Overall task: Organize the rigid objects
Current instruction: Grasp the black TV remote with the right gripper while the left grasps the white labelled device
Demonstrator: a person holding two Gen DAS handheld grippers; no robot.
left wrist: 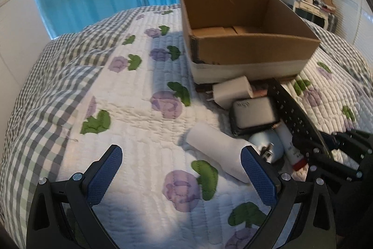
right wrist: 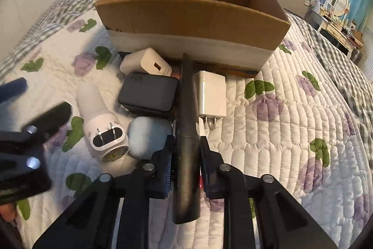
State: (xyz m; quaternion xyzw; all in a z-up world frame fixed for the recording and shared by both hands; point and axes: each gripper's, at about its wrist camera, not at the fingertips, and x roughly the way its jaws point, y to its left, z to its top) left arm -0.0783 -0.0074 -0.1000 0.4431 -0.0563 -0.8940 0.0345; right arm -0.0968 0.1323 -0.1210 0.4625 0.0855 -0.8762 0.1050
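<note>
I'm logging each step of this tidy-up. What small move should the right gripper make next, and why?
Probably lift and carry forward over the cardboard box: the right gripper is shut on the black comb, and the open box sits just ahead. The left gripper is open.

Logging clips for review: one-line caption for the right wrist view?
Right gripper clamps a long black tool before the cardboard box.
</note>
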